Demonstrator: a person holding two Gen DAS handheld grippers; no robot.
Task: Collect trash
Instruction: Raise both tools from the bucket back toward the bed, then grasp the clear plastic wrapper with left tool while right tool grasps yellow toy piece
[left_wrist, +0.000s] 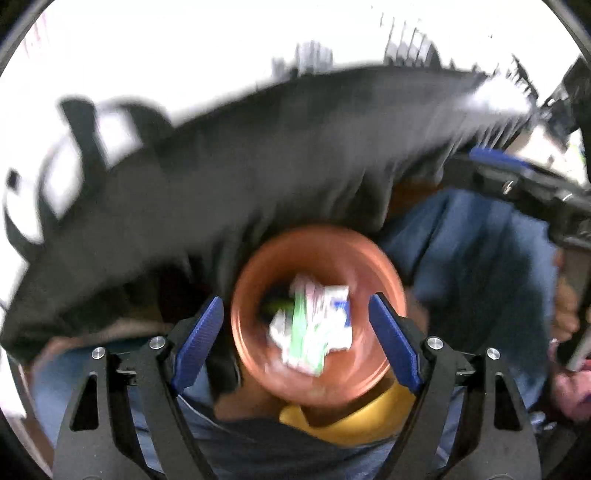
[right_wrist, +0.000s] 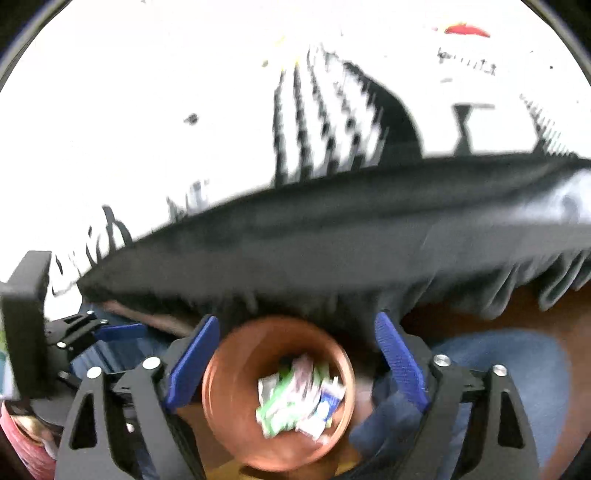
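A round terracotta-coloured bin (left_wrist: 325, 247) stands below me, with crumpled white, green and blue wrappers (left_wrist: 314, 328) lying in its bottom. My left gripper (left_wrist: 295, 306) hangs open above the bin; its blue pads (left_wrist: 199, 339) stand wide on either side of the rim and hold nothing. The right wrist view shows the same bin (right_wrist: 229, 387) and wrappers (right_wrist: 299, 398) from above. There my right gripper (right_wrist: 295, 325) is open and empty too. Both views are blurred.
A table draped in black cloth (left_wrist: 258, 166) overhangs the far side of the bin. A person's legs in blue jeans (left_wrist: 472, 258) flank it, and a yellow object (left_wrist: 351, 417) lies under its near side. The left gripper's body (right_wrist: 92, 332) appears at the left edge.
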